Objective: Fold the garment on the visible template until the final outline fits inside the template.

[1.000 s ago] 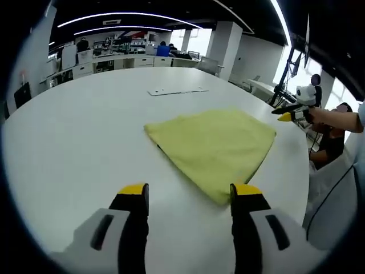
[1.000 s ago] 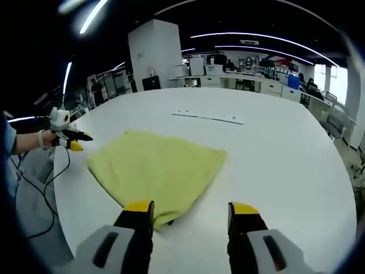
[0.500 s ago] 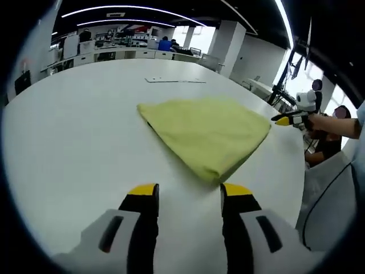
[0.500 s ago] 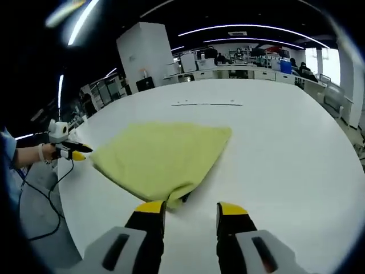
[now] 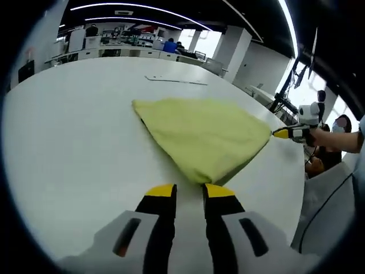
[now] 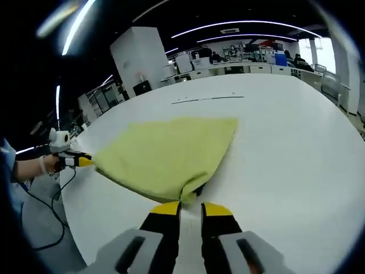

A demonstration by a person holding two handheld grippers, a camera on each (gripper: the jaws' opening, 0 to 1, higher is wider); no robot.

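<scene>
Left hand-held gripper (image 5: 189, 191): jaws drawn nearly together w/ only a slim gap, tips right at the near corner of the yellow garment (image 5: 202, 136). Can't tell if cloth is actually pinched between them; looks like it's closing on the corner.

Right hand-held gripper (image 6: 190, 209): same story, jaws almost shut, tips at the opposite corner of the garment (image 6: 165, 154), cloth edge touching or just above the tips. Grip not confirmed.

Garment lies flat-ish on the white bench (image 5: 68, 142), already folded to a rough fan/triangle shape, near the bench edge by the person. A thin pale strip (image 6: 208, 99) lies well beyond it; can't say if that's the template mark.

Step in hand, by my read: taking hold of two corners for another fold. Next move calls for a firm pinch on both corners, then lift & carry together across the cloth, keeping the edge even & the garment on the bench.
</scene>
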